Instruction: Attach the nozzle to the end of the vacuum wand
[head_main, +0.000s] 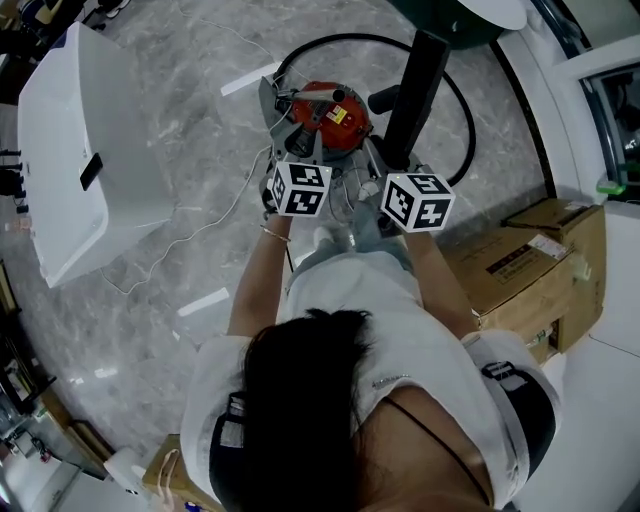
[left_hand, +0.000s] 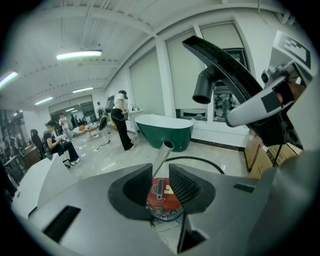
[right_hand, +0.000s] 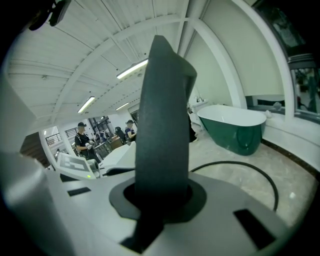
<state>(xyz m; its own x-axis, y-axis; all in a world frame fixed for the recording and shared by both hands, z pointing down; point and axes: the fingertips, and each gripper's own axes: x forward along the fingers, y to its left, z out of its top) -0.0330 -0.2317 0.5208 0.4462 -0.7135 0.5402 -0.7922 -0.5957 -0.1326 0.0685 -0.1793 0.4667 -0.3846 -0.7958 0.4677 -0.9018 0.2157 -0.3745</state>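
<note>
Black flat plastic nozzle (right_hand: 162, 115): the right hand-held gripper (right_hand: 162, 197) is squeezing it tight and holding it up high.
Shiny silver metal wand (left_hand: 163, 154): it is leaning up from the round red vacuum body (left_hand: 163, 199) on the grey marble floor (head_main: 200, 180), with its open end bare.
Left hand-held gripper (left_hand: 162, 175): its jaws are standing a little apart, pinching nothing.
Doing it well: I think the left one should be steadying the wand while the nozzle's round neck is lining up straight.
Hard to see: the wand is hiding behind the marker cubes in the head view. I cannot tell how near it is to the left jaws.
</note>
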